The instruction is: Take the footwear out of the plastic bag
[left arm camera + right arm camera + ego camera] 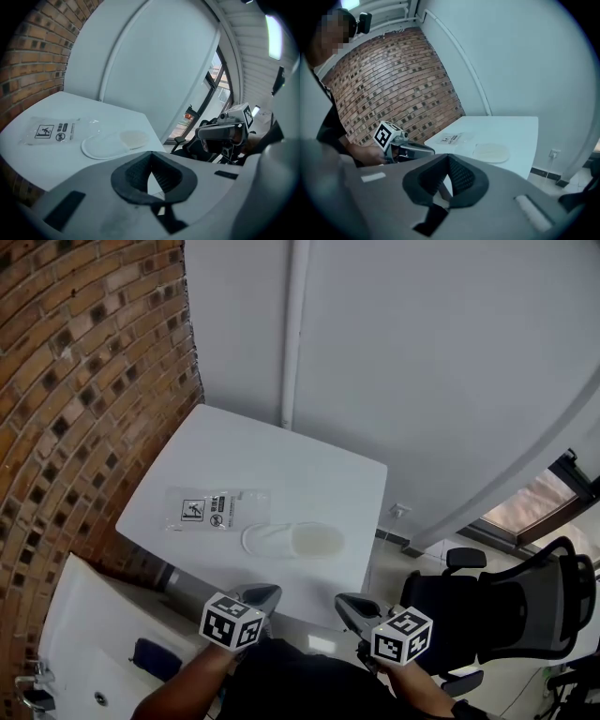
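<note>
The white slipper lay on the white table, one end at the mouth of the clear plastic bag; we could not tell if it was inside. Our left gripper and right gripper hovered at the near edge, both clenched on nothing. We judged it best to pin the bag's printed end and pull the slipper out flat.

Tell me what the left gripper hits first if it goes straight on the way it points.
Probably the white table top, just short of the slipper. Depth is hard to judge, so it might touch the slipper itself.
</note>
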`<state>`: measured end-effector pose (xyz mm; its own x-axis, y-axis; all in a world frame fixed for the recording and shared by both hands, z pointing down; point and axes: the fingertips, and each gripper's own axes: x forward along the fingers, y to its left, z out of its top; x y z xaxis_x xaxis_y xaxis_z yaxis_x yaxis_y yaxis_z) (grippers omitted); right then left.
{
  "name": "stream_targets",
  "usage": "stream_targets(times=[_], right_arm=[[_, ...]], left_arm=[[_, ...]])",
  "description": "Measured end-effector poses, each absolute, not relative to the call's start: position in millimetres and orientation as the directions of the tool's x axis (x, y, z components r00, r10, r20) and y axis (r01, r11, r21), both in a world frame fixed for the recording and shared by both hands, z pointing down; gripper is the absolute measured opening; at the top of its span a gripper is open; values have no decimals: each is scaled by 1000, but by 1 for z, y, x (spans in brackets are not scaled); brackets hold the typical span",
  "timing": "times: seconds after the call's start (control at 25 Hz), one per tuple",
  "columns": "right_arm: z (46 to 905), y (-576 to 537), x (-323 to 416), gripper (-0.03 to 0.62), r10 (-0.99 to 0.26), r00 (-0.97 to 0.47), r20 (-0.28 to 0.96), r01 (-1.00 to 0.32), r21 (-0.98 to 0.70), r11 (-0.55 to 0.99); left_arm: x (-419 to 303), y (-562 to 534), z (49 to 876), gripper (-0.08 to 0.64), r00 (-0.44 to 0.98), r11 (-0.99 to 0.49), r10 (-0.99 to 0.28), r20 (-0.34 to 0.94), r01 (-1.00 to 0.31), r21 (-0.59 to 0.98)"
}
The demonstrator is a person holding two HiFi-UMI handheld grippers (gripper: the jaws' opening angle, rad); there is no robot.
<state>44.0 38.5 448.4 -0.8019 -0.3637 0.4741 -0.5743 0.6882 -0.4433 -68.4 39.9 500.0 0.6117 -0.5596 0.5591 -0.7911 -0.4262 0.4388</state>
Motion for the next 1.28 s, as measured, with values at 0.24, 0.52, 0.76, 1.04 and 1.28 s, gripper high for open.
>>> stream_targets(times=[0.24,0.52,0.76,1.04,1.28], right_arm=[[441,84,88,2,-346,-821,454,-540,-422,728],[452,131,133,2,-313,-846,431,-503,-452,737],[459,157,146,2,-303,-862,406,-487,-499,717],[446,156,152,2,-377,-835,401,-535,-429,728],[437,151,135,2,-414,-808,418,-572,-391,721]], left_arm=[[-24,69,483,6,578,-393,-614,537,-814,428],[50,129,476,6,598,-459,-589,544,-801,384],[59,176,483,6,581,-437,-554,596,-812,386],[60,176,461,6,577,-471,-569,586,-813,343],[37,171,439,6,588,-487,-599,544,-807,335]])
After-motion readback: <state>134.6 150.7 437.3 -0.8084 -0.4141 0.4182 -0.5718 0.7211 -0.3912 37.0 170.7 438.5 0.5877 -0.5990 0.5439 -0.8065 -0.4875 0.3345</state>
